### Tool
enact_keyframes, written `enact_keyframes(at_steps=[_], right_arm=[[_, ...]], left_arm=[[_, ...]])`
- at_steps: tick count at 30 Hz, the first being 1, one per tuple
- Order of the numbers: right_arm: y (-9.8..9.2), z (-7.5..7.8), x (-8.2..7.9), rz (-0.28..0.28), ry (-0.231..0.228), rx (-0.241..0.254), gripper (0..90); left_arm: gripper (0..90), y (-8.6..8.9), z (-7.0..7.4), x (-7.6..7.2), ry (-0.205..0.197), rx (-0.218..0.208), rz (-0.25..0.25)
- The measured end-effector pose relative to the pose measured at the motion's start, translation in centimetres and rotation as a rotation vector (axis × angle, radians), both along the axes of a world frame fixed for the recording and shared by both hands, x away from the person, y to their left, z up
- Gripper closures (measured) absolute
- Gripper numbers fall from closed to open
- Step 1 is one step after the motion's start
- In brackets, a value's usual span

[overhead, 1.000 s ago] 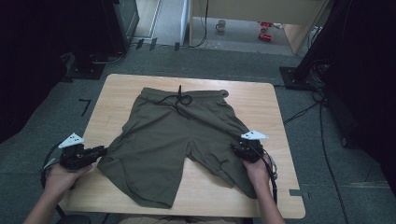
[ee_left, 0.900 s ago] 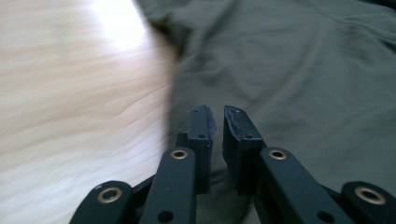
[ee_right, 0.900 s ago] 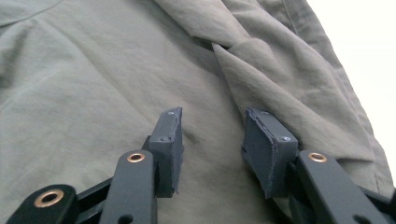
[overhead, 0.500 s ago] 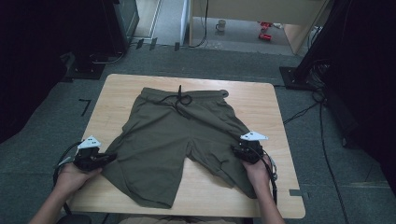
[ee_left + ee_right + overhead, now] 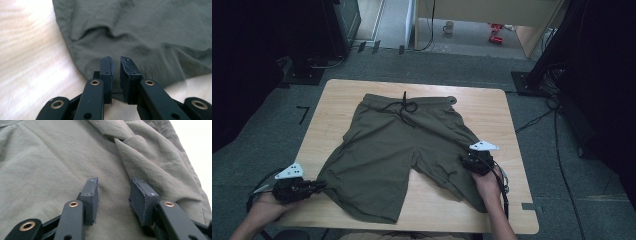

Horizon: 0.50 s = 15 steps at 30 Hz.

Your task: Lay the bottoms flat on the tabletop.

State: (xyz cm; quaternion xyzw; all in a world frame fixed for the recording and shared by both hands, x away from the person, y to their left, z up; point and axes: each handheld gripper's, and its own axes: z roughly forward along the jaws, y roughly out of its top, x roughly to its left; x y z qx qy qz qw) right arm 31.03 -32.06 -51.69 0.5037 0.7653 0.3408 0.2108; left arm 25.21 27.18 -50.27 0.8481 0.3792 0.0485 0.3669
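The high view is dim, its corners falling into near black, and only the wooden table (image 5: pixel 492 115) catches soft light from above. Both gripper views are brighter: the tabletop glares white there, and the nearest black parts blur.

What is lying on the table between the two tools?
The shorts span the stretch between the left tool and the right tool in the high view, with a bare wedge of table between the legs.
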Motion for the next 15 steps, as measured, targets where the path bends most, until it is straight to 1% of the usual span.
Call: enact_keyframes(at_steps=[1,3,6,7,9,10,11,12,13,15], right_arm=[[0.0,0.0,0.0,0.0,0.003,0.0,58.1],[0.0,0.1,-0.2,0.005,0.013,-0.007,57.7],[-0.2,0.4,-0.6,0.018,0.047,0.005,57.4],[-0.4,0.7,-0.9,0.019,0.041,0.004,57.4],[-0.9,1.4,-1.5,0.023,0.008,0.023,57.6],[-1.2,1.8,-1.8,0.019,-0.011,0.035,59.6],[-1.6,2.3,-2.1,0.013,-0.024,0.047,64.9],[-2.0,2.7,-2.4,0.009,-0.026,0.06,70.0],[-2.2,3.0,-2.8,0.001,-0.024,0.073,72.4],[-2.6,3.4,-3.5,0.004,-0.015,0.088,74.1]], left_arm=[[79.8,0.3,-0.1,-0.1,0.003,-0.002,0.002],[78.6,0.7,-0.2,-0.4,-0.007,-0.016,0.008],[75.4,0.8,0.0,-0.6,-0.02,-0.037,0.009],[74.3,0.8,0.2,-0.6,-0.03,-0.046,0.007],[72.2,0.5,0.5,-0.4,-0.048,-0.06,0.013],[71.3,0.3,0.7,-0.2,-0.051,-0.069,0.022],[71.3,0.0,0.8,0.0,-0.053,-0.074,0.028],[71.1,-0.2,1.0,0.3,-0.057,-0.074,0.038],[71.0,-0.5,1.1,0.6,-0.058,-0.076,0.045],[70.9,-1.3,1.4,1.1,-0.073,-0.088,0.059]])
